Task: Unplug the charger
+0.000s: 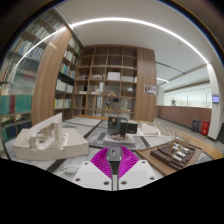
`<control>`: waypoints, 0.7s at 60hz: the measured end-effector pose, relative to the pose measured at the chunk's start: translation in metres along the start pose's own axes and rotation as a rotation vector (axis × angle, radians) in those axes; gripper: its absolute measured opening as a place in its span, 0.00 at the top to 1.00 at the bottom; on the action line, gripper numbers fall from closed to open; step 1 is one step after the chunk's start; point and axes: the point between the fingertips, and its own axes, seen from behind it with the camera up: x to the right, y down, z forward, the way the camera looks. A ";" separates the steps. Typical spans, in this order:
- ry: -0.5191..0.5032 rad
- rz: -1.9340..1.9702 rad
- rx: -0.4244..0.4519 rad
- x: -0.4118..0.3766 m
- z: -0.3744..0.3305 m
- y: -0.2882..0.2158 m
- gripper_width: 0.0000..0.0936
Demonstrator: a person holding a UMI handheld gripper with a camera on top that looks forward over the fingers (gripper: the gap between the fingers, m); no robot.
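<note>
Charger not told apart for certain among small dark items (128, 127) on table (97, 132), well beyond gripper (113, 152). Fingers drawn together, magenta pads (102, 162) meeting at the tips, nothing held between. White building model (48, 138) to the left of the fingers, darker model (178, 152) to the right. Tall wooden bookshelves (110, 75) at the back of the room.

wooden bookshelf (110, 75) (matt brown); pale, smooth architectural model (48, 137); magenta ribbed fingers (107, 163).
</note>
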 end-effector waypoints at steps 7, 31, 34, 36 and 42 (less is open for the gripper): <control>-0.006 -0.001 -0.206 0.015 0.006 0.094 0.95; 0.006 0.025 -0.512 0.034 0.017 0.227 0.82; 0.009 0.027 -0.503 0.036 0.017 0.224 0.74; 0.028 0.011 -0.500 0.040 0.016 0.221 0.61; 0.016 -0.012 -0.480 0.041 0.005 0.205 0.28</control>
